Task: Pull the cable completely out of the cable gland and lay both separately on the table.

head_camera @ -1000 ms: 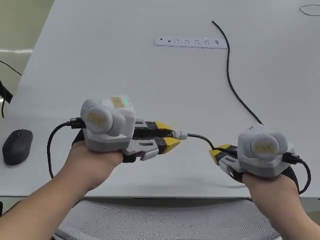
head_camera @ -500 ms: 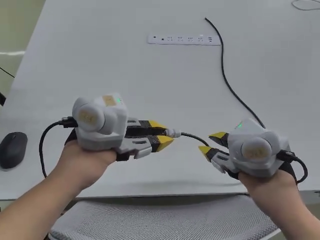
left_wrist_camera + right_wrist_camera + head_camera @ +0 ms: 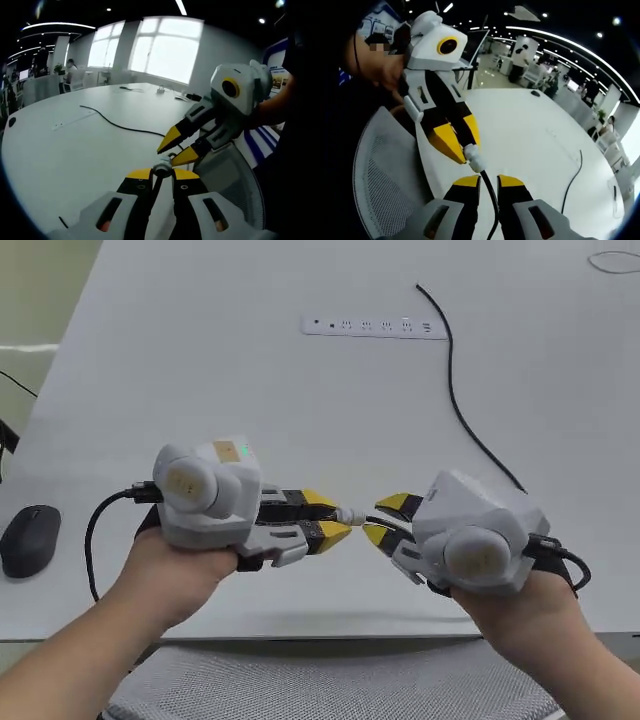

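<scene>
Cable gland (image 3: pixel 350 514) is held in the air above the near edge of the bench (image 3: pixel 250 390), clamped between the closed jaws of the left hand-held gripper (image 3: pixel 338 517). The black cable (image 3: pixel 490 197) comes out of the gland on the side away from that gripper, and it is still inside the gland.

What has changed: a second ago the right hand-held gripper (image 3: pixel 380 520) was farther from the gland and seemed to grip the cable there. Now its jaws stand apart and it has come just beside the gland. The cable runs between the jaws and is not pinched.

I judge this as a new grip closer to the gland, so the pulling is not finished and neither part lies on the bench yet. The gland is the only holder here, and what it holds is the cable. A power strip (image 3: pixel 375 326) lies well beyond the gland.
</scene>
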`<state>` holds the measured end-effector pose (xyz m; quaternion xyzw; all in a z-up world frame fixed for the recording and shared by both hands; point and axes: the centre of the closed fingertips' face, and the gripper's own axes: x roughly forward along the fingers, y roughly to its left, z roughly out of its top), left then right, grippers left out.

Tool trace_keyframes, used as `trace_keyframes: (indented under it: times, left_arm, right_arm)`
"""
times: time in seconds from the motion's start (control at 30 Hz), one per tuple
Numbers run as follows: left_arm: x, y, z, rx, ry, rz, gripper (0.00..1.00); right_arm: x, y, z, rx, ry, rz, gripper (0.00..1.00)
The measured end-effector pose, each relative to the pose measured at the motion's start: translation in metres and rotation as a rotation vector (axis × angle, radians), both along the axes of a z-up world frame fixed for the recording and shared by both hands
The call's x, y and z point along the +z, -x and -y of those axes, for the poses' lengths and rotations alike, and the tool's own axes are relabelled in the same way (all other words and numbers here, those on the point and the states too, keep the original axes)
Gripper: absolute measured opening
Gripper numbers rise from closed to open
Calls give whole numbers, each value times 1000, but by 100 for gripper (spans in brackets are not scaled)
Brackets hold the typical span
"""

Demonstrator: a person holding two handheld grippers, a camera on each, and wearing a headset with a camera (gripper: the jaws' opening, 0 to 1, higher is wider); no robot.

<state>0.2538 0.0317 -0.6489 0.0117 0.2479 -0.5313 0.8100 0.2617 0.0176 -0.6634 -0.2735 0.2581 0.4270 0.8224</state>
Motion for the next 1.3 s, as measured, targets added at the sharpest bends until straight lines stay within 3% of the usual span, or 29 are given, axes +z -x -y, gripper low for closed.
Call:
trace_keyframes:
  times: [0.33, 1.0, 1.3]
  left_arm:
    - [-4, 0, -3, -2, -1, -5, 15]
    - [-1, -3, -4, 7, 6, 18, 15]
    - [-1, -5, -2, 15, 8, 15, 15]
  right_arm:
    - [-4, 2, -4, 8, 12, -10, 2]
    - [-4, -2, -1, -93, -75, -68, 0]
    - [-11, -6, 14, -163, -94, -99, 0]
